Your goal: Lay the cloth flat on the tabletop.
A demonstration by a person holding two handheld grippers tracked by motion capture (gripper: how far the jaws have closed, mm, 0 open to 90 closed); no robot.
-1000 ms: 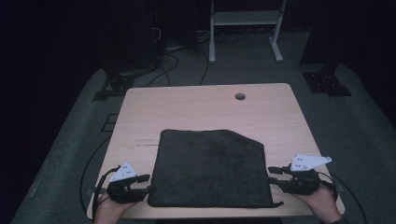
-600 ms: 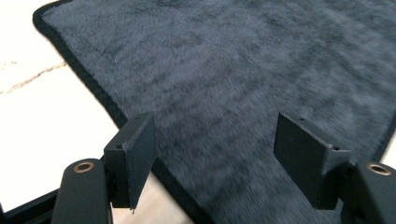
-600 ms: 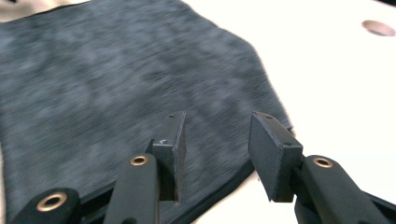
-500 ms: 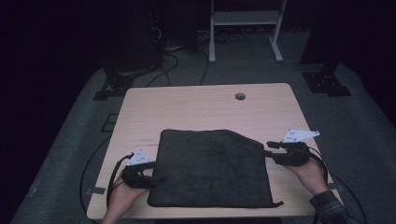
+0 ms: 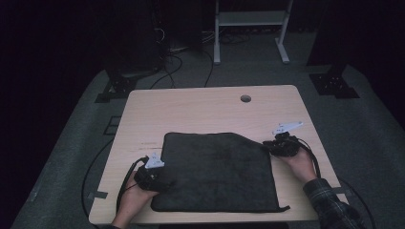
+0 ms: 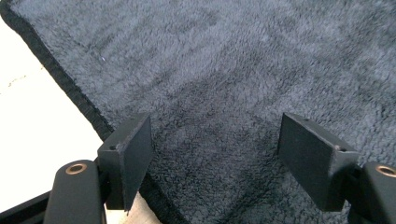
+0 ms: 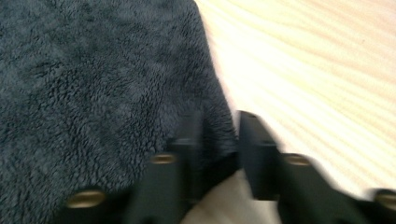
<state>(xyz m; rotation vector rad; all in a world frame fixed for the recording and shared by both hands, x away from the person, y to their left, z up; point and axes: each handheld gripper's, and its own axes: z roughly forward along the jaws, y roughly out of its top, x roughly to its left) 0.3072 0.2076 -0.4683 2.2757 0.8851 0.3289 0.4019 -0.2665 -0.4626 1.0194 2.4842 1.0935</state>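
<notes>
- Pale wood rectangular table (image 5: 200,112) — bare across its far half apart from a small round cable hole (image 5: 245,98) near the far edge; dark grey carpeted floor (image 5: 372,143) around it.
- Dark grey fleecy towel (image 5: 217,171) lies flat on the near half of the table, roughly square, far-right corner cut at a slant; near edge runs along the table's near edge with a small tag or loop sticking out at the near-right corner.
- Key relation — the towel lies between the two grippers: it stretches rightward from the left one and leftward from the right one, each at an opposite side edge.
- Left gripper (image 5: 153,177) at the towel's left edge toward the near corner; in the left gripper view (image 6: 212,163) jaws stand wide apart, released, straddling the hemmed edge, one jaw by the border, the other over pile. Nothing pinched.
- Right gripper (image 5: 282,144) at the far-right corner, farther up the table than the left; in the right gripper view (image 7: 219,140) jaws nearly together with the towel's edge between them — looks clenched on the cloth, though the frame is blurred.
- Judgement: left hand needs to close on its edge before any lift or fold.
- Containers: none on the table, nothing rests on the towel.
</notes>
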